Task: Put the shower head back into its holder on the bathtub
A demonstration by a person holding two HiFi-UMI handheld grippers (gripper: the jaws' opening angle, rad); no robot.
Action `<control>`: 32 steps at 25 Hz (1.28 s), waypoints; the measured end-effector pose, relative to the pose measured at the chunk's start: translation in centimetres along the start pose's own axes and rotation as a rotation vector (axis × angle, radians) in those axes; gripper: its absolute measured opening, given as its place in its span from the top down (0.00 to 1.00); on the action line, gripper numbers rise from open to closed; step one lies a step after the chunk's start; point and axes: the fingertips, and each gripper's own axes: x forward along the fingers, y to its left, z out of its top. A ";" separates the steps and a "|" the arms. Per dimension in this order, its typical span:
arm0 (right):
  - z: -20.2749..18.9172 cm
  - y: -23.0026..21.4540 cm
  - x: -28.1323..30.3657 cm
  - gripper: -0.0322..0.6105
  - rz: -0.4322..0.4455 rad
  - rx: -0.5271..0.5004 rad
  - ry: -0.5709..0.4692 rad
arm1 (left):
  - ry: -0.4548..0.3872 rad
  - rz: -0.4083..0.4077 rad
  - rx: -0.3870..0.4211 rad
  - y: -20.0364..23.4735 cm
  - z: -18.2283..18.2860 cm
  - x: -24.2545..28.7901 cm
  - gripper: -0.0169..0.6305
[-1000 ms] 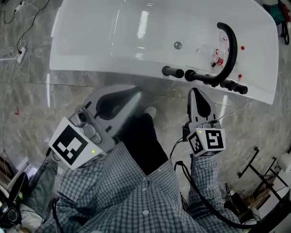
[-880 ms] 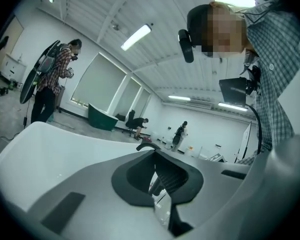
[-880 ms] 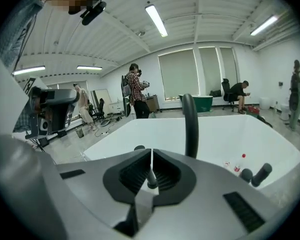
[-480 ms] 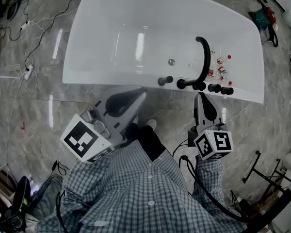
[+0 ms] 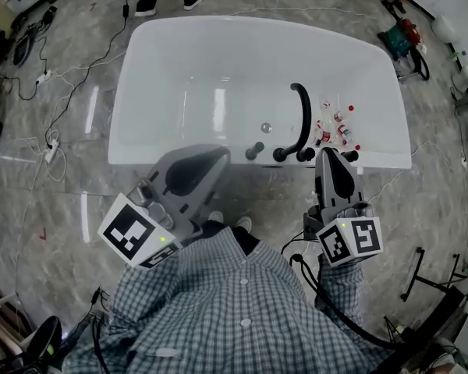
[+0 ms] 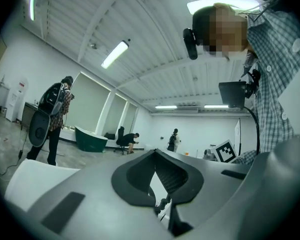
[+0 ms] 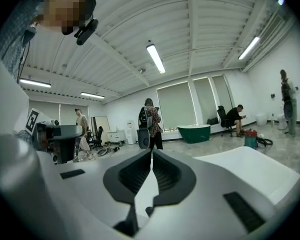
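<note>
White tub (image 5: 140,92) lies before you, with black fittings (image 5: 300,115) on its near rim, right of centre: a curved pipe and a row of knobs. You can't tell which piece is the shower head, and your right gripper (image 5: 328,154) covers part of the row. Its jaws, like your left gripper's (image 5: 218,153), are closed together on nothing. Red-and-white bits (image 5: 333,127) inside the tub are too small to identify.

the bathtub (image 5: 179,68) now shows whole and farther off.
</note>
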 end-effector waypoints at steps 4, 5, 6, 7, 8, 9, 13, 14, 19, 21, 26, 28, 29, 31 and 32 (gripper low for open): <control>3.3 0.6 -1.0 0.91 0.022 -0.019 -0.070 | -0.012 -0.030 0.025 -1.2 1.6 0.6 0.96; 3.7 0.7 -1.1 0.91 0.024 -0.018 -0.085 | -0.012 -0.037 0.030 -1.4 1.7 0.7 0.96; 4.0 0.8 -1.2 0.91 0.024 -0.019 -0.096 | -0.015 -0.043 0.033 -1.6 1.8 0.7 0.96; 4.3 0.7 -1.4 0.91 0.023 -0.021 -0.106 | -0.019 -0.048 0.035 -1.7 2.0 0.8 0.96; 4.5 0.7 -1.5 0.91 0.022 -0.024 -0.115 | -0.025 -0.052 0.038 -1.8 2.1 0.8 0.96; 4.6 0.7 -1.7 0.91 0.020 -0.026 -0.122 | -0.029 -0.055 0.041 -1.9 2.2 0.8 0.96; 4.8 0.6 -2.2 0.91 0.016 -0.039 -0.140 | -0.035 -0.075 0.055 -1.9 2.3 1.1 0.96; 4.9 0.6 -2.3 0.91 0.020 -0.050 -0.142 | -0.037 -0.079 0.057 -1.9 2.3 1.3 0.96; 5.4 0.9 -2.4 0.91 0.037 -0.108 -0.135 | -0.038 -0.085 0.054 -2.0 2.4 1.9 0.96; 5.5 1.1 -2.1 0.91 0.043 -0.106 -0.138 | -0.039 -0.083 0.056 -1.8 2.4 1.8 0.96; 5.9 1.1 -2.0 0.91 0.048 -0.118 -0.135 | -0.038 -0.067 0.055 -1.4 2.6 1.5 0.96; 5.9 1.1 -1.9 0.91 0.047 -0.117 -0.131 | -0.037 -0.063 0.053 -1.2 2.5 1.4 0.96; 5.8 1.1 -1.9 0.91 0.047 -0.115 -0.129 | -0.038 -0.063 0.052 -1.2 2.5 1.4 0.96; 5.6 1.0 -1.8 0.91 0.046 -0.107 -0.127 | -0.038 -0.066 0.051 -1.2 2.4 1.5 0.96; 5.3 0.9 -1.8 0.91 0.045 -0.104 -0.127 | -0.037 -0.067 0.050 -1.2 2.3 1.6 0.96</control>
